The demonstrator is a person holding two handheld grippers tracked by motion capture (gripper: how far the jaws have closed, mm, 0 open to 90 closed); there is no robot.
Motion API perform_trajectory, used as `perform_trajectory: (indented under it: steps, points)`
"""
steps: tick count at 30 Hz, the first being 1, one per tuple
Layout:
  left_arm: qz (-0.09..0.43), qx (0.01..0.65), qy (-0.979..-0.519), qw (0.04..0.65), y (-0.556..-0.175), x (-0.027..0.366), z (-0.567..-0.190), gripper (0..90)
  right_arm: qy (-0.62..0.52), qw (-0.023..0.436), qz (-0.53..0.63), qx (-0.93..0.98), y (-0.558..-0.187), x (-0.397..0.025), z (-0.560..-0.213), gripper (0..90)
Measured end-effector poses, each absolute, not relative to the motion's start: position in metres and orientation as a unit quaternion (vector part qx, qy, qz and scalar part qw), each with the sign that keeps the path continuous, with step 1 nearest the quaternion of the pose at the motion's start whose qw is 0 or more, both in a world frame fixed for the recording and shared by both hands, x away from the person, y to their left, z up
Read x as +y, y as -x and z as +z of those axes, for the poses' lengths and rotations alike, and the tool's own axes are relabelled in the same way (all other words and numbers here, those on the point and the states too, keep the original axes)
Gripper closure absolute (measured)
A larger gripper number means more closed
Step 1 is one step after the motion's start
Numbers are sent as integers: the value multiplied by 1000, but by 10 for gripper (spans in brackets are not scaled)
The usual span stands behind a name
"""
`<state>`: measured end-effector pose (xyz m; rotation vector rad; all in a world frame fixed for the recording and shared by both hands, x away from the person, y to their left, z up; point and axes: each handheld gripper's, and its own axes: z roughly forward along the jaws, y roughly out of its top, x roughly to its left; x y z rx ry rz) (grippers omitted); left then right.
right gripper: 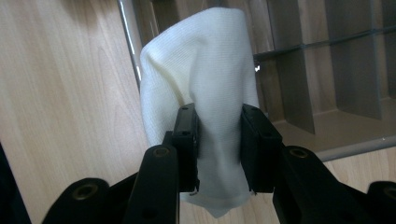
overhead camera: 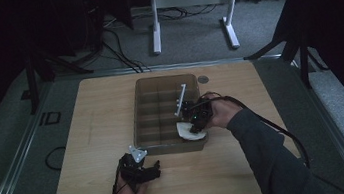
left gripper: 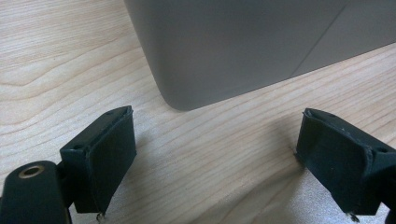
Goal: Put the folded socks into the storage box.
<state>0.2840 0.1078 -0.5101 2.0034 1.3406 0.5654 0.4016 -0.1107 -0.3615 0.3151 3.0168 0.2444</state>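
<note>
A translucent grey divided box stands in the middle of the wooden table. My right gripper is shut on a folded white cloth and holds it over the box's near right corner. In the right gripper view the white cloth sticks up between the jaws of the right gripper, above the box's rim and compartments. My left gripper rests on the table in front of the box's near left corner. Its jaws stand wide open, with the box's rounded corner just beyond them and nothing between.
The box's compartments are separated by dividers, and a pale strip leans inside it. A small round disc lies on the table behind the box. A white table frame stands on the floor beyond. Cables trail from both grippers.
</note>
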Motion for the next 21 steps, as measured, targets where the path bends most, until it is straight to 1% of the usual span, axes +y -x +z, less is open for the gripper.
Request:
perform_trajectory:
  steps: [10,21]
  points:
    - [216,511,-765,326,-284,108,-510,121,-106,53,58,991,-406,-105,-374,697]
    - [216,510,-765,327,-284,108,-510,121,-112,38,36,992,-411,-99,-387,697]
